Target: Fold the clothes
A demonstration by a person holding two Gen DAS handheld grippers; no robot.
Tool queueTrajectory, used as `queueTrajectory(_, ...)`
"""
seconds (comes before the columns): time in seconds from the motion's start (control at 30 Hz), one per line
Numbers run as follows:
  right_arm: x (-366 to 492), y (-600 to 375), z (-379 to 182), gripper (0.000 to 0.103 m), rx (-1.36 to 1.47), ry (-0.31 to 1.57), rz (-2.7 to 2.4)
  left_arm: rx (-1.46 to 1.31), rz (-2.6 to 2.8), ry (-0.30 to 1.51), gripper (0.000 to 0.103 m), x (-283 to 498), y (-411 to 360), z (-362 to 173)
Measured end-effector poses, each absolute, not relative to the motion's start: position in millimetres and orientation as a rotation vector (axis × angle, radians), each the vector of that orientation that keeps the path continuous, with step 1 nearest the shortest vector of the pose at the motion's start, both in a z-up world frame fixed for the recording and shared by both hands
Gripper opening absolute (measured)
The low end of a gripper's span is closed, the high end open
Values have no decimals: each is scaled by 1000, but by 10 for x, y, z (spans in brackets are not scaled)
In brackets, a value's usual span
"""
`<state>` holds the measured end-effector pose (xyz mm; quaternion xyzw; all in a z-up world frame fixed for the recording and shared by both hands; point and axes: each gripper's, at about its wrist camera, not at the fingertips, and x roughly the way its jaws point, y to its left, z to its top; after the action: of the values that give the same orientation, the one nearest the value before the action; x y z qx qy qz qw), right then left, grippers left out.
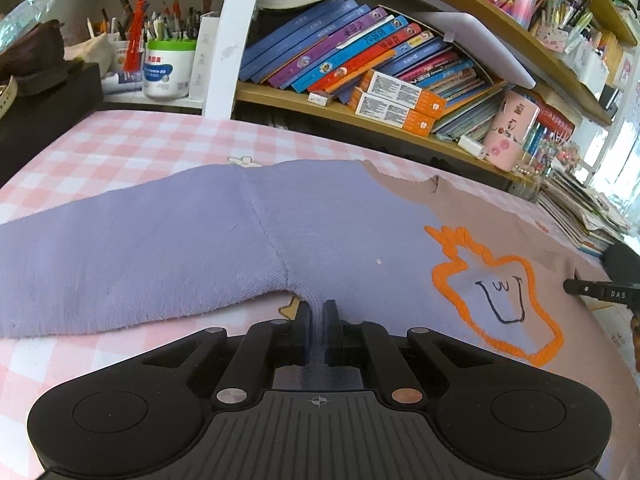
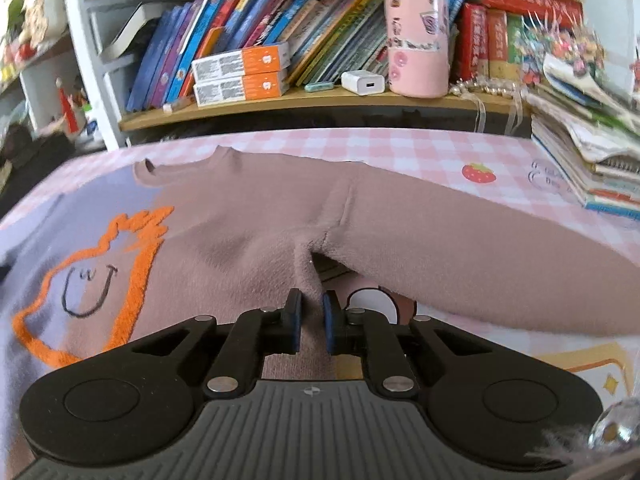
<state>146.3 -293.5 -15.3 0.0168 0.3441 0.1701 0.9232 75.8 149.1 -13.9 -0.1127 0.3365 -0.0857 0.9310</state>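
A two-tone sweater (image 1: 340,232) lies flat on the pink checked tablecloth (image 1: 120,140), its left half lilac, its right half dusty pink (image 2: 248,232), with an orange outlined smiling figure (image 1: 500,296) on the chest. My left gripper (image 1: 318,312) is shut on the lilac side edge just below the armpit, with the lilac sleeve (image 1: 100,264) stretched out to the left. My right gripper (image 2: 312,308) is shut on the pink side edge below the other armpit; the pink sleeve (image 2: 500,264) runs off to the right. The right gripper's tip (image 1: 592,290) shows at the left wrist view's right edge.
A wooden bookshelf (image 1: 360,108) packed with leaning books stands behind the table, with orange boxes (image 2: 244,74), a white charger (image 2: 363,82) and a pink cup (image 2: 418,36). A stack of books and papers (image 2: 592,160) sits at the table's right end. Pen holders and a white tub (image 1: 168,68) stand back left.
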Motion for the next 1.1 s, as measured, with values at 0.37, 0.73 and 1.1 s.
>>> queueTrajectory(0.37,1561,-3083,-182,13,151,711,361,-204,-139,695,7,1041,1488,-129)
queueTrajectory(0.73,528,-3321,-164,22,198,727,375,-343,-155,696,28,87,1646,-109)
queueTrajectory(1.1,-249,-3160,-138,36,103,700,357,-370,-154,629,48,-545,1512,-126)
